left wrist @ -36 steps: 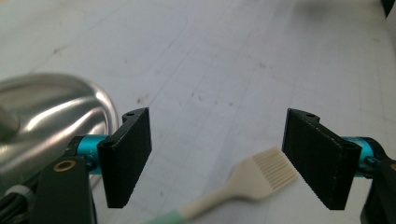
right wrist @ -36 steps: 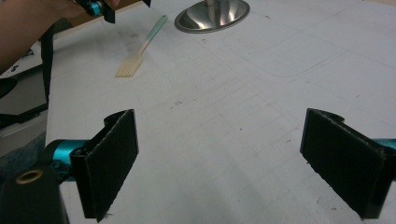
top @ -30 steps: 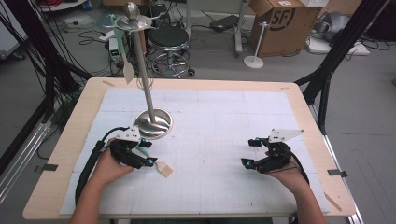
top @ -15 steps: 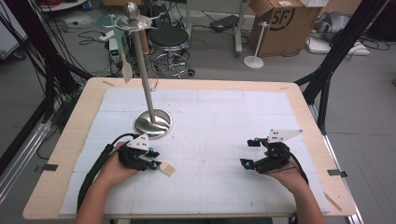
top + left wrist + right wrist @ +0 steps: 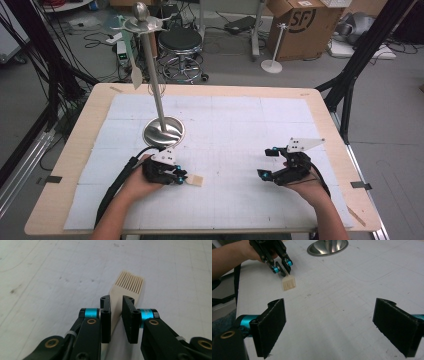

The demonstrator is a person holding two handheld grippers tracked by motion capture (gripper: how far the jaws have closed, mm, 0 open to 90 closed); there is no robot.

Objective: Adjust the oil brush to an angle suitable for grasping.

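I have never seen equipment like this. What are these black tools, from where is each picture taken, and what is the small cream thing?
A person sits at a table and holds a hand tool with two black jaws in each hand. The high view looks down from above; the other two cameras ride on the tools.

The left gripper has been closing its jaws around a cream comb-like piece that lies flat on the white mat; whether the pads already press on it is unclear. The right gripper is wide open, holding nothing. A metal stand rises behind.

1. Wide bare mat [image 5: 235, 145] lies between the two grippers, free to cross.
2. The steel stand [image 5: 164, 131] with its tall pole blocks the far left, near the left gripper [image 5: 181, 176].
3. The comb [image 5: 195, 180] lies just beside that gripper.
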